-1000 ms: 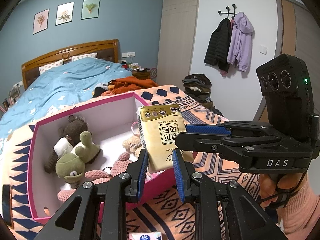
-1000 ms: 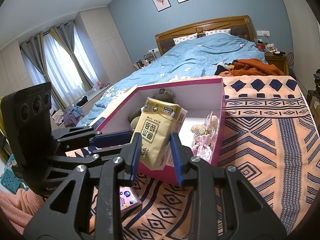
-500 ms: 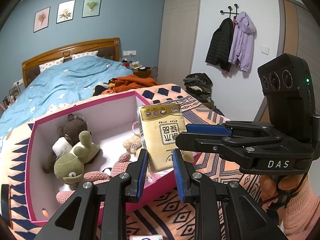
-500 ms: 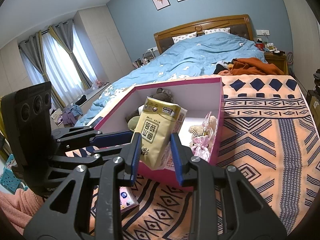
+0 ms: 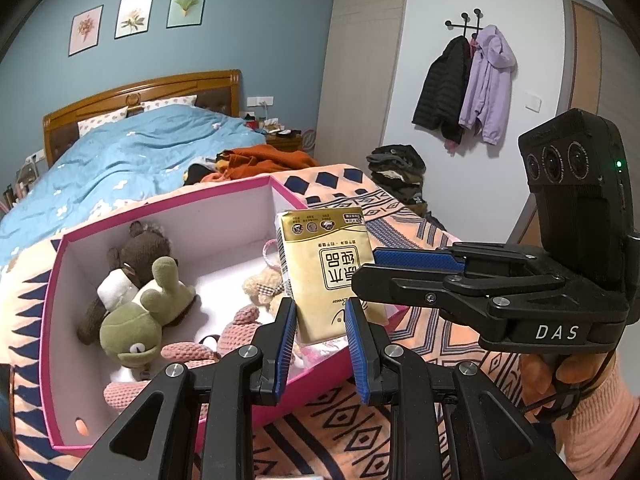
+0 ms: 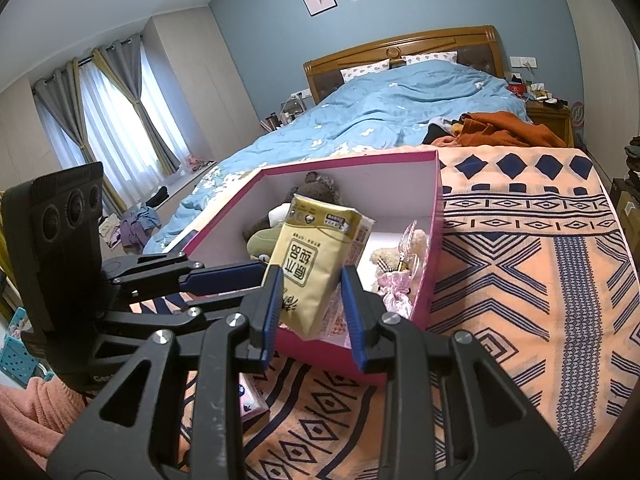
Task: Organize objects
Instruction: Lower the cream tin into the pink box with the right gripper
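A bedroom is shown through two fisheye cameras, each mounted on a hand-held two-finger gripper.

In the left wrist view, a pink box (image 5: 56, 320) with a white inside is seen at the left, resting on an orange patterned blanket (image 5: 420, 344) at the foot of a bed. Soft toys are piled inside it: a brown bear (image 5: 140, 244), a green frog (image 5: 136, 324) and a pink knitted toy (image 5: 188, 350). In the middle, a gold tissue pack (image 5: 332, 272) is held upright above the box's near right corner. Its lower end lies between the blue pads of the left gripper (image 5: 320, 340), which is closed narrowly on it from both sides. From the right, the right gripper (image 5: 366, 268) reaches in sideways and meets the pack's right edge. It is carried by a hand (image 5: 560, 376) in a pink sleeve at the far right.

In the right wrist view, the left gripper (image 6: 262, 276) is seen entering from the left, its blue fingers (image 6: 224, 272) touching the tissue pack (image 6: 316, 264) at its left edge. In the centre, the pack is tilted, with its lower part clamped between the narrow-set pads of the right gripper (image 6: 310, 304). The pink box (image 6: 436, 248) lies just behind and beneath it.
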